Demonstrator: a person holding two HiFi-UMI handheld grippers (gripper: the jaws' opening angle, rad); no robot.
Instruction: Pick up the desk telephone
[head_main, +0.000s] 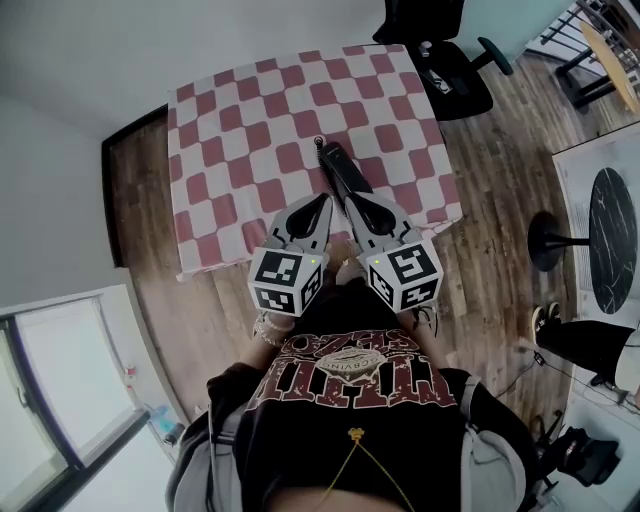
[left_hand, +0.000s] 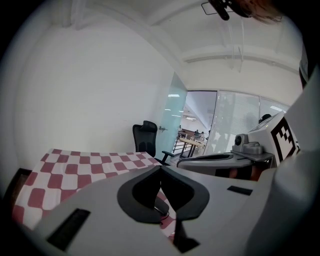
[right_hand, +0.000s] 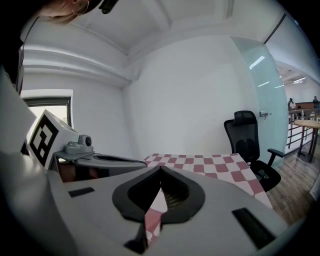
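The desk telephone (head_main: 341, 168) is a slim black unit lying on the red-and-white checkered table (head_main: 230, 140), pointing away from me. My left gripper (head_main: 322, 199) and right gripper (head_main: 349, 203) hover side by side over the table's near edge, their tips just short of the phone's near end. Both have their jaws closed tip to tip, with nothing between them. In the left gripper view, my left gripper (left_hand: 161, 168) shows a dark rounded part of the phone (left_hand: 161, 204) below the joined tips. In the right gripper view, a meshed grey patch (right_hand: 175, 197) shows under my right gripper (right_hand: 161, 170).
A black office chair (head_main: 450, 60) stands past the table's far right corner. To the right, a round dark side table (head_main: 610, 240) is on the wood floor, with another person's legs and shoes (head_main: 548, 322) near it. White walls close off the left and far sides.
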